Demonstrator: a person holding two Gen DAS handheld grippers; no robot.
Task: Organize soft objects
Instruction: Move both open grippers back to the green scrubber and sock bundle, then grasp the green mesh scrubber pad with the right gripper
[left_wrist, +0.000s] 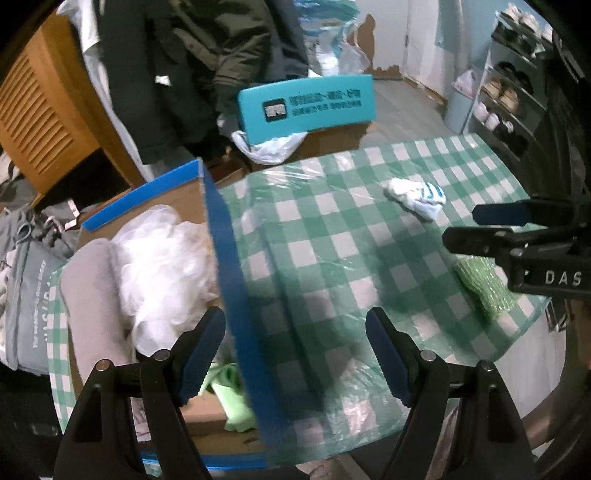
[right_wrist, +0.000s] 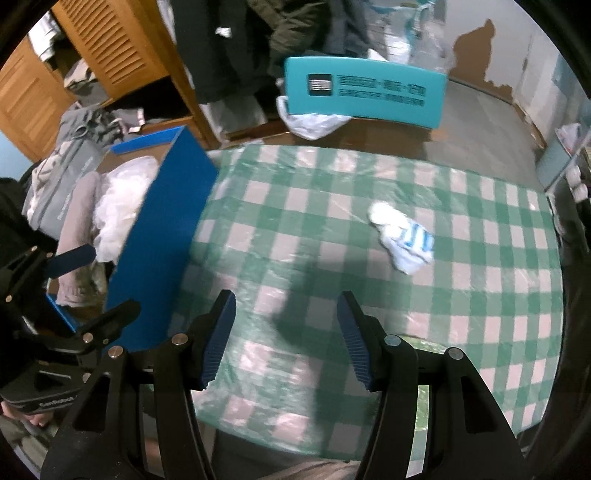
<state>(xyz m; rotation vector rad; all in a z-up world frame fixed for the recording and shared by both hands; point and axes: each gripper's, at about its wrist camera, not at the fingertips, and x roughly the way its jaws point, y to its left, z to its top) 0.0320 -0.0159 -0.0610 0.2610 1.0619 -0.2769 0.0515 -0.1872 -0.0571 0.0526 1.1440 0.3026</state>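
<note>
A white sock with blue stripes (left_wrist: 415, 197) (right_wrist: 402, 236) lies crumpled on the green-checked tablecloth (left_wrist: 332, 240) (right_wrist: 332, 206). A green bubbly soft piece (left_wrist: 484, 291) sits at the table's right edge. The blue-edged cardboard box (left_wrist: 221, 240) (right_wrist: 162, 240) at the left holds a grey cloth (left_wrist: 92, 295), a white fluffy bundle (left_wrist: 166, 258) and a green cloth (left_wrist: 232, 398). My left gripper (left_wrist: 295, 328) (right_wrist: 110, 280) stands open astride the box's blue wall, gripping nothing. Over bare tablecloth my right gripper (right_wrist: 286, 302) (left_wrist: 461, 227) is open and empty, the sock beyond it to the right.
Behind the table stands a teal chair back (left_wrist: 306, 107) (right_wrist: 362, 92) with a white plastic bag (left_wrist: 269, 147) under it. Dark coats (left_wrist: 192, 55) and a wooden louvred cabinet (left_wrist: 40, 122) fill the back left. A shoe rack (left_wrist: 509, 99) lines the right; a grey bag (left_wrist: 26, 295) lies left.
</note>
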